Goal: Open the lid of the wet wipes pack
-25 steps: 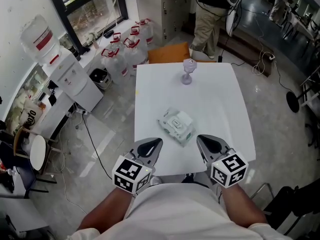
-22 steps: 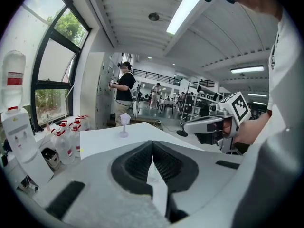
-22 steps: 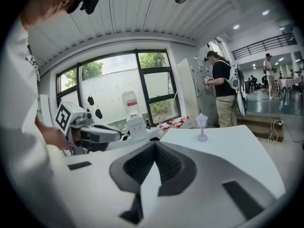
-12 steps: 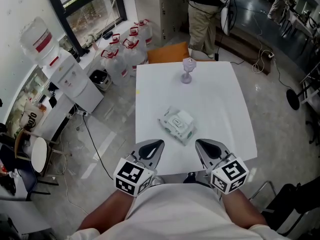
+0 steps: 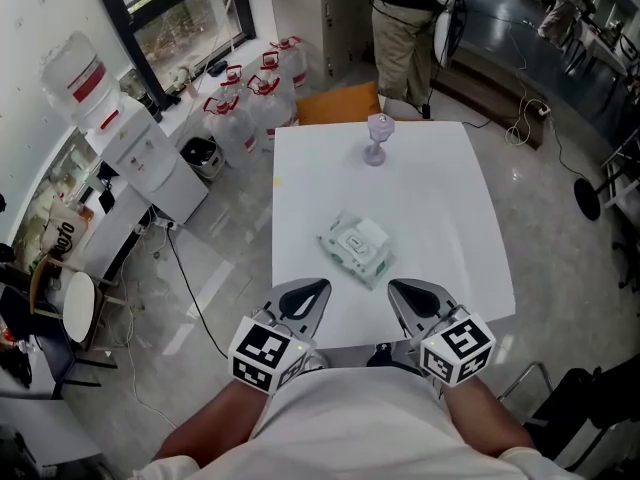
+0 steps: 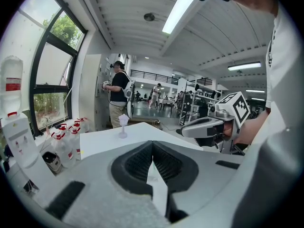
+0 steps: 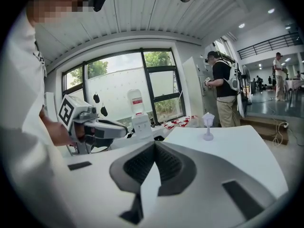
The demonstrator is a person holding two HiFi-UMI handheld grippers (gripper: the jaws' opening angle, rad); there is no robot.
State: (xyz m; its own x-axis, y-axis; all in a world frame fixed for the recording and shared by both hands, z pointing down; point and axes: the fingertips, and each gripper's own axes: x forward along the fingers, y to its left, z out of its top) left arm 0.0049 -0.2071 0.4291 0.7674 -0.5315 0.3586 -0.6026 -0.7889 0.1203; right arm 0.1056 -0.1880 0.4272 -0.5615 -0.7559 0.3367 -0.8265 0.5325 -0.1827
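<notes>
The wet wipes pack (image 5: 355,247), white and pale green with its lid on top, lies flat on the white table (image 5: 440,203) a little nearer than the middle. Both grippers hover at the table's near edge, short of the pack. My left gripper (image 5: 316,288) is to its near left, and the jaws are shut and hold nothing. My right gripper (image 5: 396,288) is to its near right, likewise shut and not holding anything. In the left gripper view the closed jaws (image 6: 153,144) hide the pack, and the right gripper (image 6: 205,127) shows beside them. The right gripper view shows closed jaws (image 7: 154,144) too.
A small clear goblet-shaped ornament (image 5: 377,141) stands near the table's far edge. An orange chair (image 5: 338,103) is tucked behind it and a person (image 5: 402,28) stands beyond. Water jugs (image 5: 250,93) and a dispenser (image 5: 120,128) line the left wall.
Both grippers stay where they were, still shut. Only the person beyond the table has shifted a little to the left.
</notes>
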